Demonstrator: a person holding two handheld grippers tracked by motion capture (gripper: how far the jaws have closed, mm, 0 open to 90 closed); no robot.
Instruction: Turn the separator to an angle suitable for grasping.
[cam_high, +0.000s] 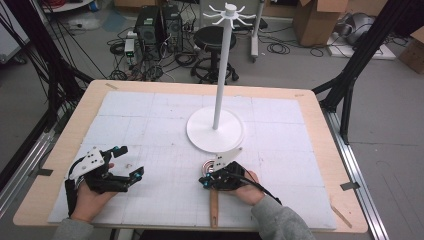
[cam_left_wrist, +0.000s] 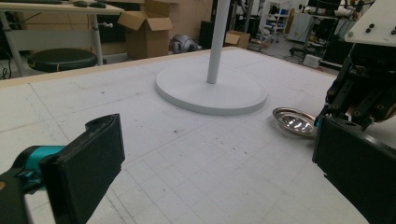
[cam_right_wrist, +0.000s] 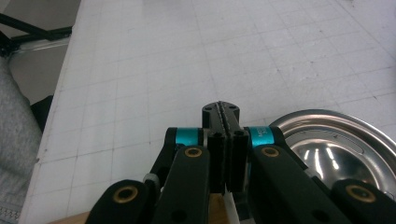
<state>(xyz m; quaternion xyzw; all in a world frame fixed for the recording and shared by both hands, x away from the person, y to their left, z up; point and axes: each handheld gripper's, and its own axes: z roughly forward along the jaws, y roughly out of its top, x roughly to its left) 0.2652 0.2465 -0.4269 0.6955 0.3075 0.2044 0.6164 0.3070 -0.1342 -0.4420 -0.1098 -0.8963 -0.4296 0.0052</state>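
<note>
The left hand-held gripper (cam_high: 123, 161) rests at about 8 o'clock on the white gridded mat (cam_high: 150, 125) covering the wooden table (cam_high: 320, 130), its two black jaws spread wide with nothing between them; in the left gripper view both jaws are cut off by the bottom and side edges. The right hand-held gripper (cam_high: 204, 181) sits at about 6 o'clock, its jaws pressed together, pads meeting along a thin seam in the right gripper view (cam_right_wrist: 226, 122); whether anything thin is caught in that seam cannot be made out. A small shallow round shiny metal dish (cam_right_wrist: 327, 140) lies on the mat just beside the right hand-held gripper, at about 3 o'clock of its jaws, partly covered by the gripper's black linkage; from the high view it is mostly hidden under the grey plate. In the left gripper view the dish (cam_left_wrist: 294, 120) shows near the round white base of the tall white pole stand (cam_high: 216, 129), which stands at the mat's centre; its hooked top (cam_high: 229, 14) is small and hard to read
</note>
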